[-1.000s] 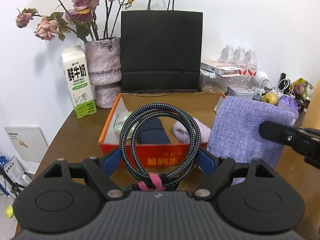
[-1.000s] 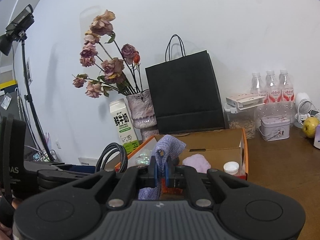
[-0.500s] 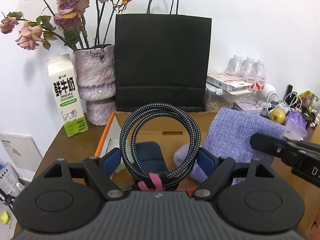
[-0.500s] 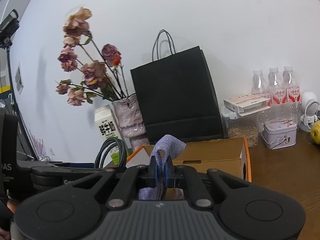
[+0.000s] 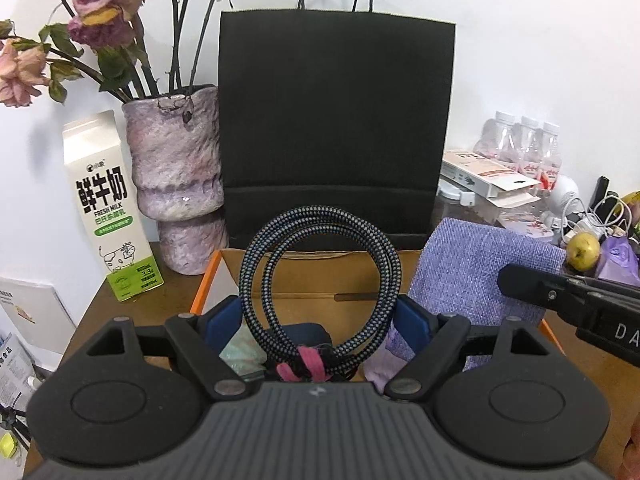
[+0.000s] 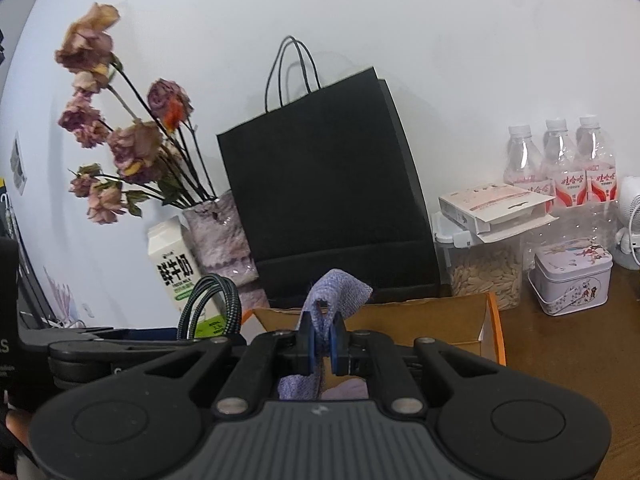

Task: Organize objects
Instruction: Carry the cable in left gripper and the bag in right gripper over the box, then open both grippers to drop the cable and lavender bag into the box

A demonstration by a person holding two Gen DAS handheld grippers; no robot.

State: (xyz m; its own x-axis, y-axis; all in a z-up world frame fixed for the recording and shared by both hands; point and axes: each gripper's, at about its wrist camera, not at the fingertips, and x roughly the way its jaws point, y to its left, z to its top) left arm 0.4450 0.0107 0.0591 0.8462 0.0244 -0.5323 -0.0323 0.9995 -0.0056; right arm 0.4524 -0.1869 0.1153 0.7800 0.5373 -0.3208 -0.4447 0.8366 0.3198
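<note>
The left gripper [image 5: 320, 316] holds the coiled braided cable [image 5: 320, 276] upright over the cardboard box [image 5: 304, 276], jaws pressing its sides; springy, light, best held near the pink tie [image 5: 306, 364]; beside it the right gripper [image 6: 322, 338] pinches the limp purple cloth [image 5: 484, 268].

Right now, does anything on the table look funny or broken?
The flowers in the vase are wilted and drooping, petals browned. A flat white box lies open-ended and tilted atop the seed jar. Nothing looks spilled. The left gripper holds a coiled cable; the right gripper pinches a purple cloth.
</note>
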